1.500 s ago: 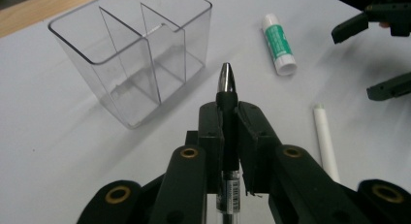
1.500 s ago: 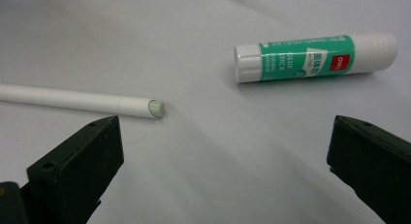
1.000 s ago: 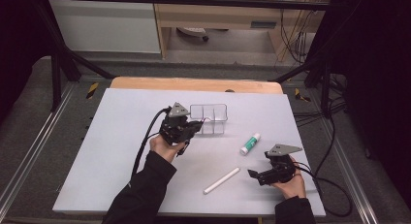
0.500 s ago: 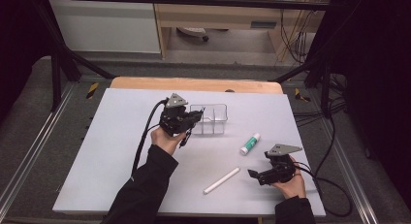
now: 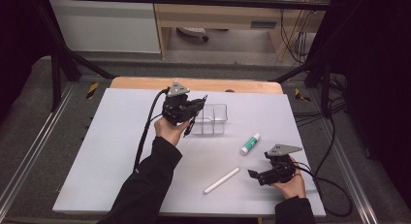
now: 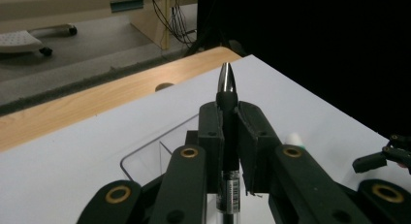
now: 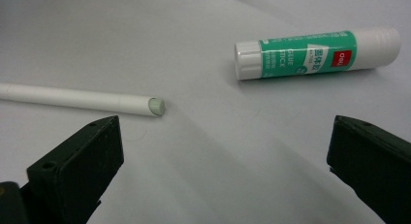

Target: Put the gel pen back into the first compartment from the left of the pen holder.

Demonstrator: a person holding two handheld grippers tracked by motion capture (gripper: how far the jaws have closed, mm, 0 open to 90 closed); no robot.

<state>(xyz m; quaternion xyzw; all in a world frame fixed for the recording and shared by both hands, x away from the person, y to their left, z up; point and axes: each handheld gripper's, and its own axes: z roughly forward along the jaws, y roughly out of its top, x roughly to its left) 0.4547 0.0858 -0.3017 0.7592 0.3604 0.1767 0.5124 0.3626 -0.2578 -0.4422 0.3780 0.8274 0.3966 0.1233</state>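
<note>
**A:** What is the person doing at this step?

**B:** The left gripper (image 6: 228,132) has its fingers (image 6: 211,136) clenched on a black pen (image 6: 227,88), silver tip poking out beyond them. It hangs just above the near-left corner of a clear divided tray (image 5: 213,118). I judge this the carrying step, with the drop still to come.

**A:** And the next move?

**B:** Likely tipping the pen over a compartment and releasing it inside the walls, not across a divider.

**A:** The other hand?

**B:** The right gripper (image 5: 264,174) sits low with fingers (image 7: 77,161) spread wide and empty. Ahead of them lie a white stick (image 7: 82,99) and a glue stick (image 7: 317,52), neither touched.

**A:** Any room?

**B:** The white tabletop (image 5: 111,156) is bare around both; its far wooden edge lies just beyond the tray.
</note>
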